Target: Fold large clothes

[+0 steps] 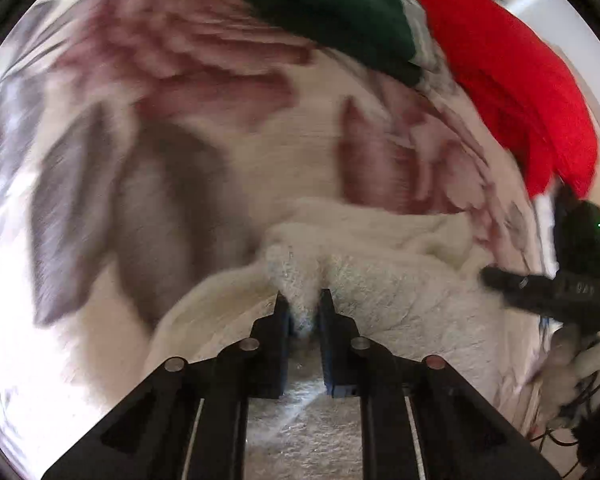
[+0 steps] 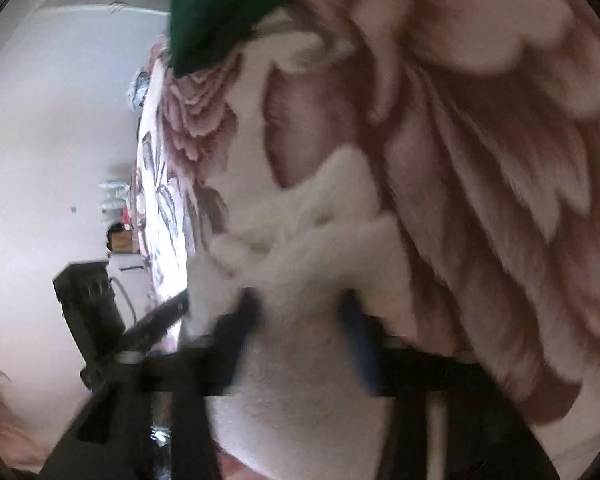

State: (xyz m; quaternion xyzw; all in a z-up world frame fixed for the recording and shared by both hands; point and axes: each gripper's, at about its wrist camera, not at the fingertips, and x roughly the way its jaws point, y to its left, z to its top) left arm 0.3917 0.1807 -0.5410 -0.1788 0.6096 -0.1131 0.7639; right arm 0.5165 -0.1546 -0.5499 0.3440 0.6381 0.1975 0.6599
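A white fluffy garment lies bunched on a floral bed cover. My left gripper points steeply down and is shut on a raised fold of its fleece, which shows pinched between the two black fingers. In the same view my right gripper rests on the garment's right side. The right wrist view is blurred. There my right gripper has the white garment filling the space between its fingers, and they seem to press on it.
A dark green garment and a red garment lie at the far side of the bed cover. The green garment sits at the top of the right wrist view. A white wall and black hardware are left of the bed.
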